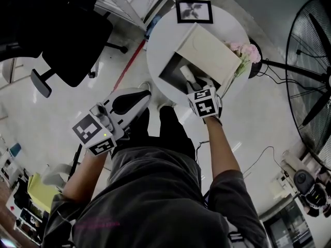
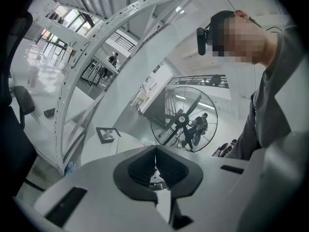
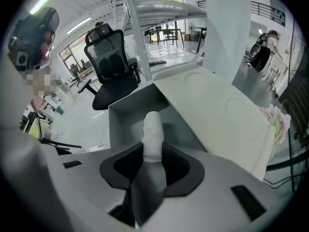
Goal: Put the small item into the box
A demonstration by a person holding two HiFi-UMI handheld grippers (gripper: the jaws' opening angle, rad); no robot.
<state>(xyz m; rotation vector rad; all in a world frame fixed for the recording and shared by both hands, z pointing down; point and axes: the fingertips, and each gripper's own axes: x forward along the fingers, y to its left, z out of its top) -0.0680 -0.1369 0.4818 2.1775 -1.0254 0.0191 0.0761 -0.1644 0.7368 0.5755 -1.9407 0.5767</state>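
An open pale box stands on the round white table, its lid tipped back to the right. My right gripper is at the box's near edge, shut on a small white elongated item. In the right gripper view the item sticks out from between the jaws of the right gripper and points into the box's grey inside. My left gripper hangs off the table's left edge, over the floor. The left gripper is shut and holds nothing.
A framed picture stands at the table's far side and pink flowers sit right of the lid. A black office chair is on the floor to the left. A big standing fan is at the right.
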